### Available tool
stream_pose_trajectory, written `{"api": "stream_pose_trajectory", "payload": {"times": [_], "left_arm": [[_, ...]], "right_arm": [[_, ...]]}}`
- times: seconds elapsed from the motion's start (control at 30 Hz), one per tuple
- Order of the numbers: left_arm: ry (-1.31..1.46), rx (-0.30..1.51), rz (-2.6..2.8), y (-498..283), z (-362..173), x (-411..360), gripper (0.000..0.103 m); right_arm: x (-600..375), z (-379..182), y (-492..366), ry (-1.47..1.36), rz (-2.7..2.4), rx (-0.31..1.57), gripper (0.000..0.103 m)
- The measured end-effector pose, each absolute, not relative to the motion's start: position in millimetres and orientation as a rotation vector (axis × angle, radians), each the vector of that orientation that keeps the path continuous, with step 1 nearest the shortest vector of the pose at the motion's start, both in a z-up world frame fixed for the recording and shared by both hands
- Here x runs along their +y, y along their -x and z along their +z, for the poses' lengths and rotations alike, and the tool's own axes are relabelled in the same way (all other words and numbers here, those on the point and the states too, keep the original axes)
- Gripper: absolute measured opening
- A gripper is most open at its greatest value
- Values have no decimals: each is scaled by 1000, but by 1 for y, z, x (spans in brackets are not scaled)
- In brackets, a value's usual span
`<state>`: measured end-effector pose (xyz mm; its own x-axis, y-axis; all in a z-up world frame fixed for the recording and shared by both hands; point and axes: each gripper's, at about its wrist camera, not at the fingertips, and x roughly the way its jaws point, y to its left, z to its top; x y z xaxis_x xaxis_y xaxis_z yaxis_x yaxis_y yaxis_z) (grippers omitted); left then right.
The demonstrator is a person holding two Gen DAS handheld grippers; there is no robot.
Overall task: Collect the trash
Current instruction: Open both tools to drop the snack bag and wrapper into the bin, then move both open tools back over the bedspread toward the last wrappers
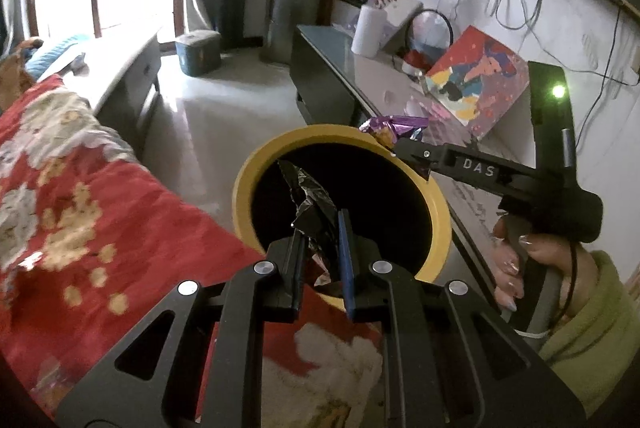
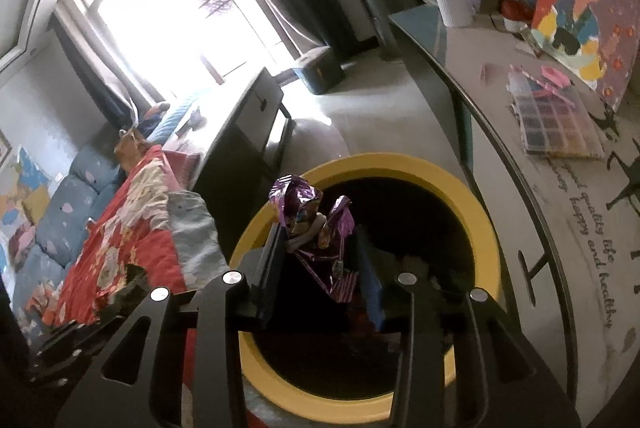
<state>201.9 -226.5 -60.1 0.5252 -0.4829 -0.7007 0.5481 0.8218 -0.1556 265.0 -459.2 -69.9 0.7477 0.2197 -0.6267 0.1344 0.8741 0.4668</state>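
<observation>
Left wrist view: I am holding the left gripper [image 1: 320, 248] at lower centre of the frame, its jaws pressed together on a dark crumpled foil wrapper [image 1: 310, 204]. The wrapper is hanging over the black opening of the yellow-rimmed bin [image 1: 256, 164], which fills the centre of the frame. At centre right, I am reaching in with the right gripper [image 1: 394, 144], and a purple wrapper [image 1: 390, 128] is sitting at its tip, just over the far rim of the bin. My right hand [image 1: 532, 260], in a green sleeve, is gripping the handle at right.

Right wrist view: I am holding the right gripper [image 2: 320, 252] at lower centre, above the bin [image 2: 472, 216]. Its jaws are standing partly spread. The purple wrapper [image 2: 316, 224] is lying between them and against the left finger; I cannot tell whether the right pad is touching it. The bin interior is too dark to show its contents clearly.

Progress, as a judgement: both pieces are collected and positioned over the bin. The release of each piece is not yet completed. Small pink scraps [image 2: 554, 74] are lying on the table [image 2: 568, 260] at upper right; whether they count as trash I cannot tell.
</observation>
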Motion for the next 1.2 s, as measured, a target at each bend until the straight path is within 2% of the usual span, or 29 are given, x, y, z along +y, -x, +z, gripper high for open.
{"api": "stream_pose_trajectory", "payload": {"times": [0.1, 0.2, 0.27, 0.3, 0.47, 0.53, 0.63, 0.73, 1.2], "left_arm": [[-102, 835, -630, -210, -71, -238, 10], [-115, 856, -640, -218, -79, -247, 16], [-124, 864, -634, -222, -84, -252, 26], [-121, 864, -633, -223, -85, -252, 35], [-106, 847, -610, -224, -84, -248, 58], [-88, 834, -608, -223, -81, -245, 77], [-63, 808, -603, -219, -73, -238, 91], [-61, 782, -575, -213, -64, -232, 92], [-29, 707, -463, -184, -42, -177, 92]], "right_arm": [[-464, -76, -266, -543, 51, 745, 38], [-469, -82, -268, -561, 56, 754, 42], [-472, -84, -269, -578, 60, 753, 54], [-474, -85, -269, -587, 58, 750, 61], [-482, -88, -268, -609, 40, 741, 64], [-484, -87, -266, -613, 33, 734, 66], [-483, -85, -265, -617, 31, 726, 68], [-479, -79, -263, -611, 28, 709, 72], [-426, -46, -258, -527, 144, 670, 74]]}}
